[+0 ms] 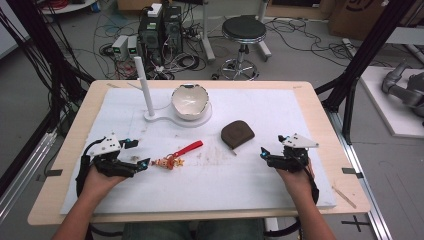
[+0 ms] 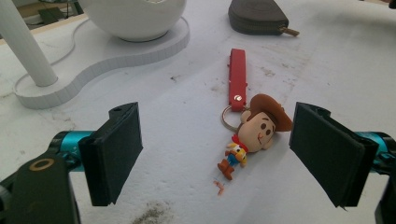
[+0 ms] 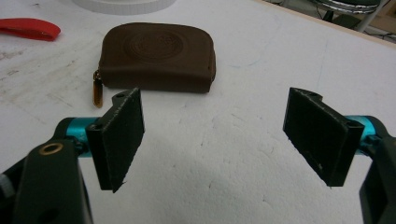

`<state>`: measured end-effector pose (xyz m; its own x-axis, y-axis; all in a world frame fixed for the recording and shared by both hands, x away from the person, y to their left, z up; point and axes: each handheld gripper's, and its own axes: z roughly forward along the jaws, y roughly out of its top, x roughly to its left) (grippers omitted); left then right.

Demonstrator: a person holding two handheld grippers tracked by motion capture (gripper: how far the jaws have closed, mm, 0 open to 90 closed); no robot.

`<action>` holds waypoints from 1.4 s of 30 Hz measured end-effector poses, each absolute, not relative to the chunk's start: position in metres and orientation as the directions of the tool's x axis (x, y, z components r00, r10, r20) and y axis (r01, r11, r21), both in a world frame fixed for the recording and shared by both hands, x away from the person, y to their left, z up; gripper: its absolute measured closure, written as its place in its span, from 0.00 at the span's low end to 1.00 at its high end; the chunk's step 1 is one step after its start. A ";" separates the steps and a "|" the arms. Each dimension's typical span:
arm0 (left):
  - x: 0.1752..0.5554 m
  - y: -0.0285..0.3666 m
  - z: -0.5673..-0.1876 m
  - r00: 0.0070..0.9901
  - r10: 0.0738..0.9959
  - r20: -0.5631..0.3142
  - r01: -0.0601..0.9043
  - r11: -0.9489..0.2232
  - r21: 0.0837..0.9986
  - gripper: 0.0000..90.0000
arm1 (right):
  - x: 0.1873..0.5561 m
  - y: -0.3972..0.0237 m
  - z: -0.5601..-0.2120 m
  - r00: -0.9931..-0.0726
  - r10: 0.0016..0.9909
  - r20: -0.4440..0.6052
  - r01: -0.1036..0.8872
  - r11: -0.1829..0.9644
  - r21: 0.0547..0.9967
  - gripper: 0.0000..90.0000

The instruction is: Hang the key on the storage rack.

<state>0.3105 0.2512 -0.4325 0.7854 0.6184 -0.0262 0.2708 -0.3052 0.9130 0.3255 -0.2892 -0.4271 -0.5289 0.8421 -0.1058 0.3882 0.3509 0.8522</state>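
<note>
The left tool [image 2: 217,156] gapes wide around the cowboy keychain [image 2: 252,133], pads touching nothing; the right tool [image 3: 212,140] likewise wide, empty.

Glossy plastic keychain [image 2: 254,128], matt brown leather pouch [image 3: 159,56].

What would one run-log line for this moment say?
left gripper: open, keychain between jaws, untouched | right gripper: open, near pouch | bowl: on stand

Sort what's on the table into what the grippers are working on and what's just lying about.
In hand:
- cowboy figure keychain with red strap, between the open left gripper fingers
- brown leather zip pouch, ahead of the open right gripper

Lying about:
- white eggshell-shaped bowl
- white post stand
</note>
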 end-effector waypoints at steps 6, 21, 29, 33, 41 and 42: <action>0.313 0.249 -0.434 0.779 0.626 -0.027 0.283 -0.313 0.907 0.19 | 0.328 -0.289 -0.429 -0.532 0.843 -0.083 0.407 0.340 0.847 0.23; 0.316 0.241 -0.438 0.800 0.598 -0.033 0.298 -0.350 0.888 0.19 | 0.323 -0.290 -0.428 -0.527 0.845 -0.093 0.403 0.345 0.847 0.23; 0.319 0.225 -0.443 0.828 0.559 -0.035 0.312 -0.408 0.858 0.19 | 0.321 -0.292 -0.428 -0.529 0.843 -0.097 0.400 0.348 0.848 0.23; 0.323 0.214 -0.448 0.840 0.542 -0.029 0.317 -0.446 0.837 0.19 | 0.320 -0.292 -0.430 -0.534 0.840 -0.094 0.404 0.351 0.845 0.23; 0.326 0.192 -0.459 0.872 0.489 0.009 0.316 -0.578 0.752 0.25 | 0.318 -0.291 -0.431 -0.548 0.830 -0.104 0.395 0.366 0.843 0.23; 0.327 0.192 -0.458 0.870 0.492 0.000 0.324 -0.573 0.753 0.27 | 0.318 -0.292 -0.431 -0.552 0.828 -0.102 0.397 0.368 0.841 0.24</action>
